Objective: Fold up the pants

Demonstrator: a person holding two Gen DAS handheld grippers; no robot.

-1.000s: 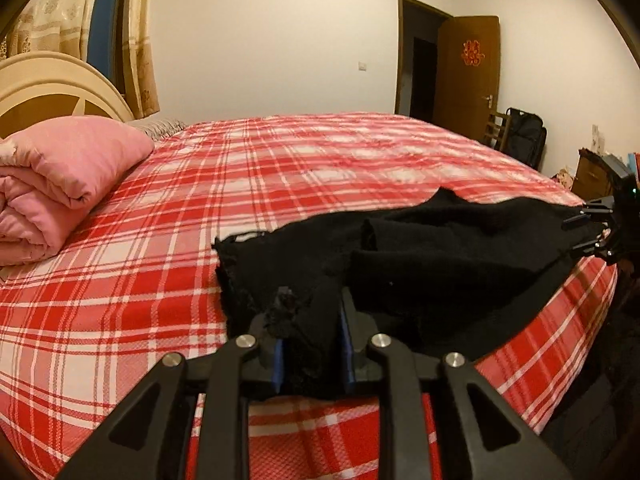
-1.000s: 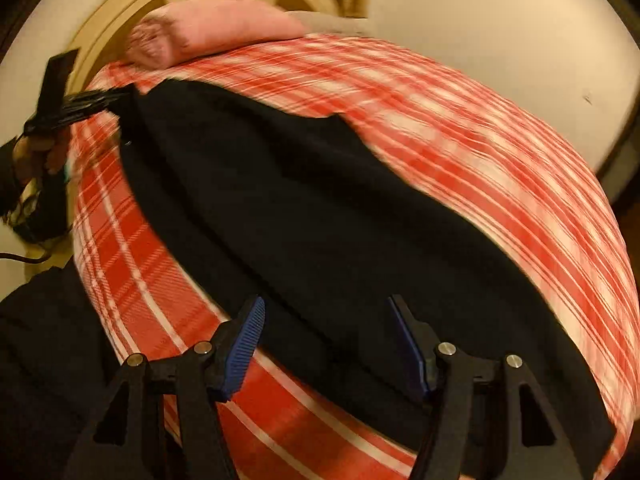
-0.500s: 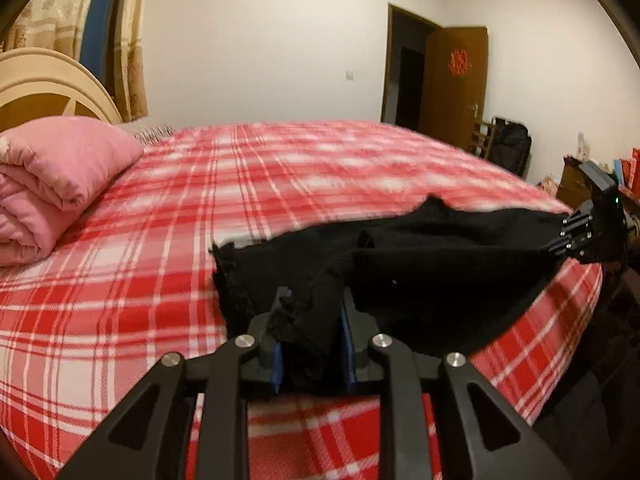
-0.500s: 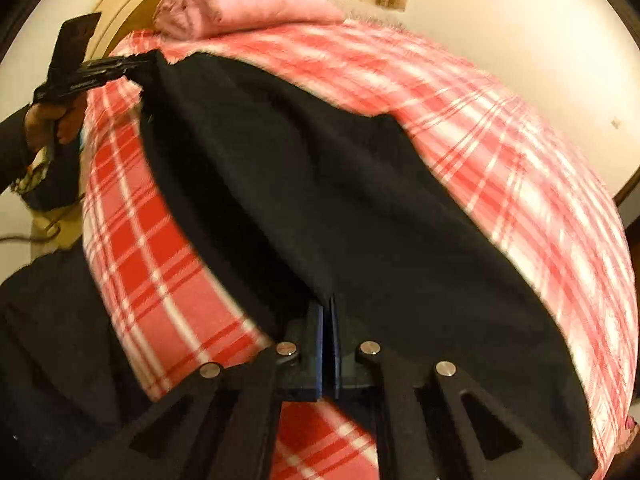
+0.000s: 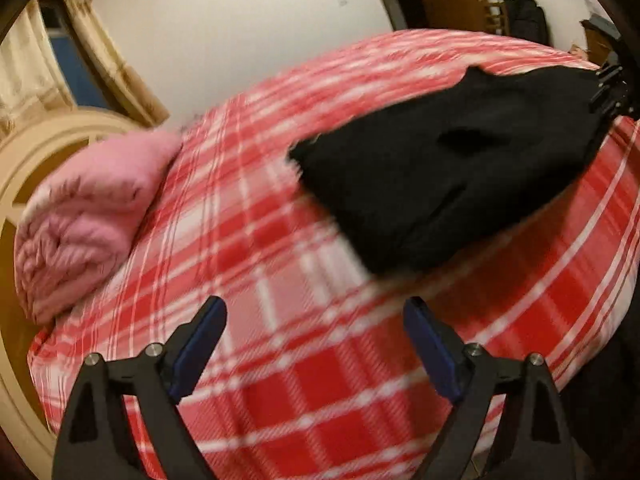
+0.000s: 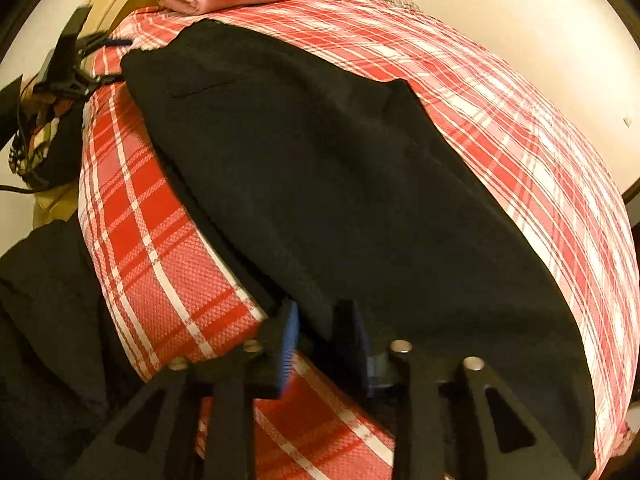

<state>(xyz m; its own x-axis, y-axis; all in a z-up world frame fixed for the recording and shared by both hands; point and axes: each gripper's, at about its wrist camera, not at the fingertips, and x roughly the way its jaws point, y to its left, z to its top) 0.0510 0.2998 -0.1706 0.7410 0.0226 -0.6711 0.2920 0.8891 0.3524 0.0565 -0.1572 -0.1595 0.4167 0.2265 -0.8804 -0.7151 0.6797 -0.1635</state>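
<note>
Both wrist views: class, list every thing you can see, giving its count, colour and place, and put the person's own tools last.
Pants: one, black, spread near the bed's front edge.
Bedsheet: one, red and white plaid, covering the bed.
Quilt: one, pink, folded at the head end.
Headboard: one, cream, behind the quilt.
Curtain: one, beige, beside the window.
Backpack: one, black, by the far wall.
Left gripper: one, black with blue pads, open, above bare sheet.
Right gripper: one, black with blue pads, narrowly parted around the pants' edge.
</note>
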